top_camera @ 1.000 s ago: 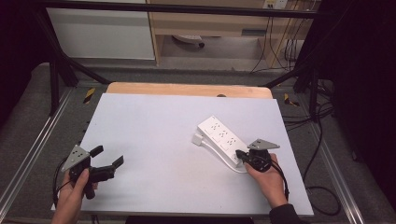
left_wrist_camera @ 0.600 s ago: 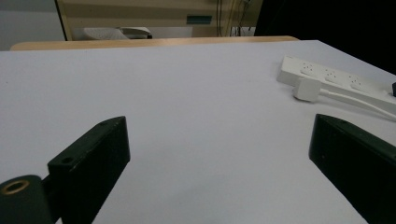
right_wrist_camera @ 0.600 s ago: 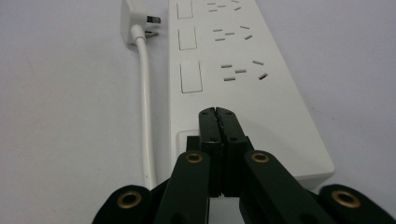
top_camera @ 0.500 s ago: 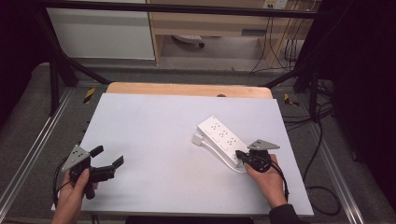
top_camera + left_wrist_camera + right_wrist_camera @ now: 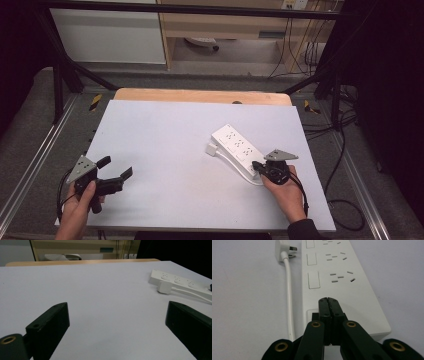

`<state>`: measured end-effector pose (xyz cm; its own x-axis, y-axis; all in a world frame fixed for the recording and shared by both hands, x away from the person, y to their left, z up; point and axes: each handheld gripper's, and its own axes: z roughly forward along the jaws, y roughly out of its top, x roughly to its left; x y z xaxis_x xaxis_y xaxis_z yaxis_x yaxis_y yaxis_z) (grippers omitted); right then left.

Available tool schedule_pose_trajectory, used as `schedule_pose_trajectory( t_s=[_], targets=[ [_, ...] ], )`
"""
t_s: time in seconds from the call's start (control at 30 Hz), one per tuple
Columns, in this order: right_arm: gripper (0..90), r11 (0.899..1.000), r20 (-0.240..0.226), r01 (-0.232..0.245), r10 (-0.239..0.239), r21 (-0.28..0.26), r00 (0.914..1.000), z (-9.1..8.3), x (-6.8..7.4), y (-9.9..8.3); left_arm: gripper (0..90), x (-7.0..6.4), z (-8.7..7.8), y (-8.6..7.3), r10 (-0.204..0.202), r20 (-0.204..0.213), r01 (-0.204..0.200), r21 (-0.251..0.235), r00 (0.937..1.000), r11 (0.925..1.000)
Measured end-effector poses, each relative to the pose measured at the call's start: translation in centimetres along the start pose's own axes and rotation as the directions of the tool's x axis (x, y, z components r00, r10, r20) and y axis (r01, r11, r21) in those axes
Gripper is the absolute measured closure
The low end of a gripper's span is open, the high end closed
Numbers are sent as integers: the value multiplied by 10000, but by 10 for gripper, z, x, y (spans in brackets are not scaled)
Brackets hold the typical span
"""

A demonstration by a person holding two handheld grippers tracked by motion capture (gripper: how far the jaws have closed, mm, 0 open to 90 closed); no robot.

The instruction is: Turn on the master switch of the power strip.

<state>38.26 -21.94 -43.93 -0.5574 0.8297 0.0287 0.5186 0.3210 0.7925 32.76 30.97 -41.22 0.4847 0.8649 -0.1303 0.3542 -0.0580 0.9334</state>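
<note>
A white power strip [image 5: 235, 145] lies at an angle on the white table [image 5: 165, 130], right of the middle. Its white plug [image 5: 213, 149] lies beside it at the end of a white cable [image 5: 289, 290]. My right gripper [image 5: 256, 165] is shut, jaws pressed together with nothing between them. Its tips [image 5: 328, 300] rest on the near end of the power strip [image 5: 337, 270], by a small square switch. My left gripper [image 5: 116, 167] is held open at the table's front left, far from the strip. Between its wide-apart jaws [image 5: 117, 312] is bare table, with the power strip [image 5: 180, 281] and plug [image 5: 164, 287] farther off.
A wooden strip [image 5: 200, 96] runs along the table's far edge. Black frame bars [image 5: 65, 65] and metal rails [image 5: 35, 160] flank the table. Cables [image 5: 340, 150] trail on the floor at the right. A cabinet and shelf stand beyond.
</note>
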Motion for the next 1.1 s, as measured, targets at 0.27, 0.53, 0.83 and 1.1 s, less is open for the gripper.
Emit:
schedule_pose_trajectory(
  t_s=[0.27, 0.53, 0.83, 1.1],
  targets=[
    [900, 10000, 2, 3, -3, 34, 10000, 0, 1, 0, 57, 0, 0, 0, 6, -35, -6, 19, 10000, 10000],
    [900, 9996, 128, 240, -241, 112, 9996, 0, 3, 1, 57, 1, 0, 0, -4, -51, 5, 66, 10000, 10000],
    [900, 9992, 184, 344, -348, 210, 9992, 1, 4, 2, 57, 1, 0, -1, 1, -77, -1, 56, 10000, 10000],
    [900, 9983, 274, 501, -509, 305, 9983, 1, 5, 3, 57, 1, 0, -1, 5, -76, -5, 55, 10000, 10000]
  ],
)
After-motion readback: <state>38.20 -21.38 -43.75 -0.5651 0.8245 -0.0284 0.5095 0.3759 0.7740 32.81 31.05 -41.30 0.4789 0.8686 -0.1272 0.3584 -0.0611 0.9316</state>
